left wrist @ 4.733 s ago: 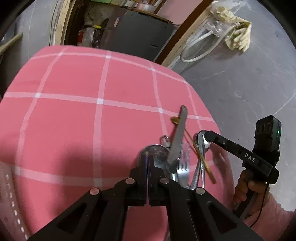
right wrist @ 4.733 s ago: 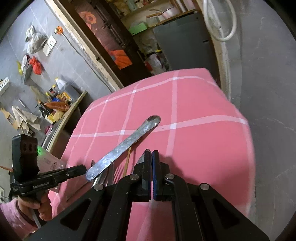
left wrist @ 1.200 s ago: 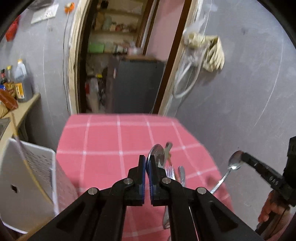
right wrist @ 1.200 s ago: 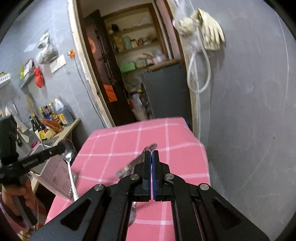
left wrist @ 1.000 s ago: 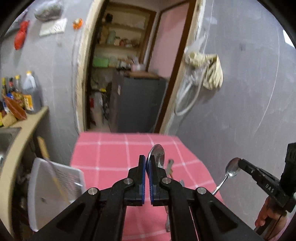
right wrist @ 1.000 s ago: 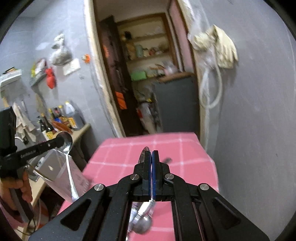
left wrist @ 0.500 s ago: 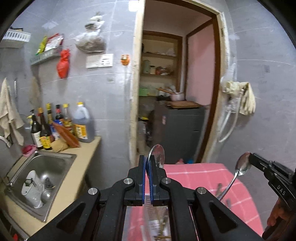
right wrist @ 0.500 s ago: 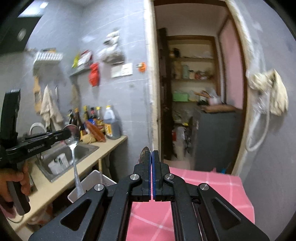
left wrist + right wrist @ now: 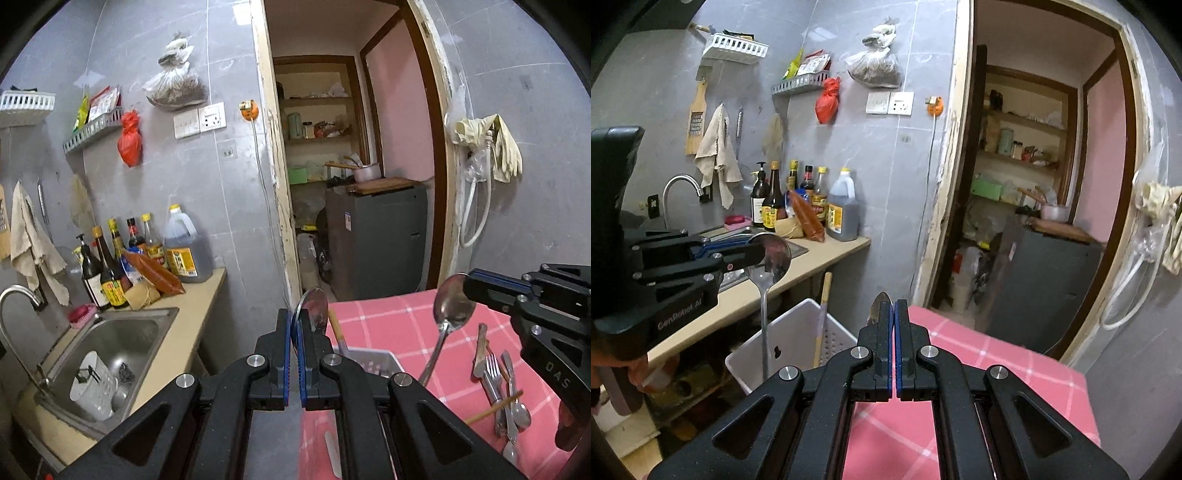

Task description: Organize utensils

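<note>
My left gripper [image 9: 294, 321] is shut on the bowl of a steel spoon [image 9: 315, 307]; from the right wrist view that spoon [image 9: 767, 258] hangs handle-down over a white perforated basket [image 9: 798, 332]. My right gripper [image 9: 891, 310] is shut on another steel spoon, whose bowl tip [image 9: 880, 301] peeks above the pads; in the left wrist view that spoon [image 9: 451, 309] hangs handle-down over the pink checked table [image 9: 399, 325]. A pile of cutlery [image 9: 498, 384], a fork, a knife, spoons and a chopstick, lies on the cloth at right.
A wooden stick [image 9: 823, 306] stands in the basket. A counter with a steel sink [image 9: 110, 347], a tap and several sauce bottles [image 9: 125, 254] is at left. A doorway with a dark cabinet [image 9: 376, 236] is behind the table.
Both grippers have lifted off the table, each with a spoon, and swung left toward the basket and counter. The view now faces the wall and sink instead of down at the cloth.
</note>
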A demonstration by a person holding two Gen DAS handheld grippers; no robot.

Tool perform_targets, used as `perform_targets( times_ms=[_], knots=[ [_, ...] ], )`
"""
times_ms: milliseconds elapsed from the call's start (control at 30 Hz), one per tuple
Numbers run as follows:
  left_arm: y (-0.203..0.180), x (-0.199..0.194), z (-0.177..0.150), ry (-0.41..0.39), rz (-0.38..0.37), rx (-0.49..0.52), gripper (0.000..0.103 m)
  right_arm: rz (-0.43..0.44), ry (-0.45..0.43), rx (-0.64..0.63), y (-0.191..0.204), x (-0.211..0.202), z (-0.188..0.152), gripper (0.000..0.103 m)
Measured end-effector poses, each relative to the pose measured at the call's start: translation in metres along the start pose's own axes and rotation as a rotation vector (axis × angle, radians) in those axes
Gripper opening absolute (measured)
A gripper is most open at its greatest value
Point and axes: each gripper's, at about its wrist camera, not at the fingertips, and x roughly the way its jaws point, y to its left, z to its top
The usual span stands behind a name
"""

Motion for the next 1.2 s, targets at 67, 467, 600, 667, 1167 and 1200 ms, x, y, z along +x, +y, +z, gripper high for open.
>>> perform_targets(
  times_ms=[67, 467, 600, 667, 1167, 1200],
  knots=[
    [-0.002, -0.003, -0.004, -0.001, 0.003, 0.007, 0.004, 0.019, 0.003, 0.013, -0.002, 0.002, -0.003, 0.001],
    [0.021, 0.0, -0.022, 0.115, -0.229, -0.216, 0.011, 0.153, 0.075, 0.149, -0.012, 0.017, -0.027, 0.003],
    [0.033, 0.007, -0.032, 0.155, -0.305, -0.33, 0.016, 0.181, 0.083, 0.215, -0.022, 0.019, -0.036, 0.003],
    [0.034, 0.008, -0.036, 0.155, -0.337, -0.363, 0.021, 0.187, 0.08, 0.239, -0.027, 0.018, -0.039, 0.003],
    [-0.016, -0.028, -0.016, -0.038, -0.263, -0.294, 0.099, -0.132, -0.109, 0.386, -0.1, -0.072, -0.054, 0.073],
    [-0.024, -0.031, -0.015, -0.053, -0.254, -0.275, 0.103, -0.152, -0.115, 0.386, -0.104, -0.078, -0.053, 0.079]
  ],
)
